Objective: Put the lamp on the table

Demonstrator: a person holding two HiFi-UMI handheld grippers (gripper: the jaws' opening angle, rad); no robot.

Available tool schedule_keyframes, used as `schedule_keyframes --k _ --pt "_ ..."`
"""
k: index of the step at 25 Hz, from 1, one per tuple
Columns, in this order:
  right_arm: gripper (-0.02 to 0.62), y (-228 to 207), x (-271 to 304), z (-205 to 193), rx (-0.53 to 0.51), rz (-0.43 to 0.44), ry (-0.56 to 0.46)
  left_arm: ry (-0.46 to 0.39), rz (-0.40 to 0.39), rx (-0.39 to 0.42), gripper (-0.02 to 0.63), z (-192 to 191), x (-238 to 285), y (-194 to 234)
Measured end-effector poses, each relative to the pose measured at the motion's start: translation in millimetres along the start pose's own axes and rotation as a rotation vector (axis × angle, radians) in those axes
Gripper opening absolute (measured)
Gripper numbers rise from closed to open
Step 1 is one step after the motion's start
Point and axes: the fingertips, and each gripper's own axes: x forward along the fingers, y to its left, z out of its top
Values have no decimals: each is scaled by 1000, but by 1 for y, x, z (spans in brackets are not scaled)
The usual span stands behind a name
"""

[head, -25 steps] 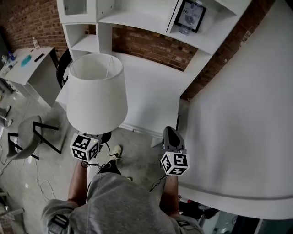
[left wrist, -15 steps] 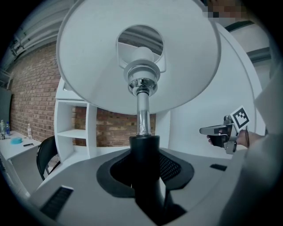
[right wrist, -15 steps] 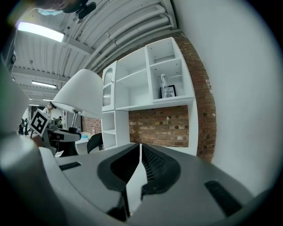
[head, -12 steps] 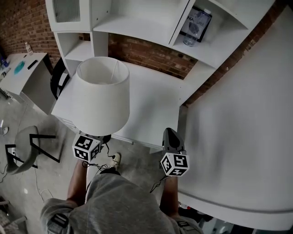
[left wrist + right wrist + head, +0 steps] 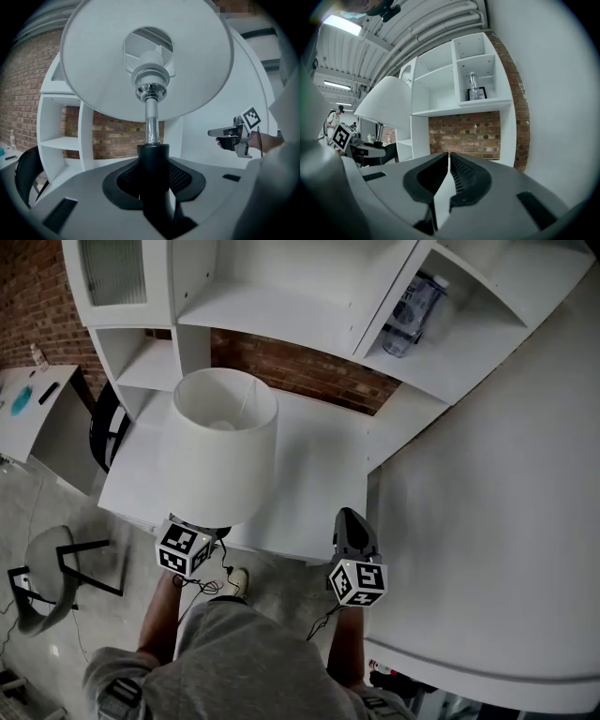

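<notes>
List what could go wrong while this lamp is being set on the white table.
1. Only the left gripper holds the lamp, low on its black stem, with the wide shade above: it may tip.
2. The white shelves hang over the table; the shade could bump them.
3. The right gripper is shut and empty, so nothing steadies the lamp.

Soft, even light fills the head view: the lamp (image 5: 225, 442) and the white table (image 5: 319, 474) beside it are bright without glare, and shadows around the lamp are faint. Both gripper views bow straight lines and go black at the corners. In the right gripper view a ceiling light (image 5: 341, 23) above the lamp glares, and the nearest foreground is blurred.
</notes>
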Motion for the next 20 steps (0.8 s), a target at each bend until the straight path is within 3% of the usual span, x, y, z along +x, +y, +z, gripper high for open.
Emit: schedule_keyframes --k 10,20 --pt "31 16 48 -2 14 -23 11 -8 -50 -5 129 2 33 44" --pt "31 17 98 -21 -7 42 83 -39 -30 -13 129 -6 71 67"
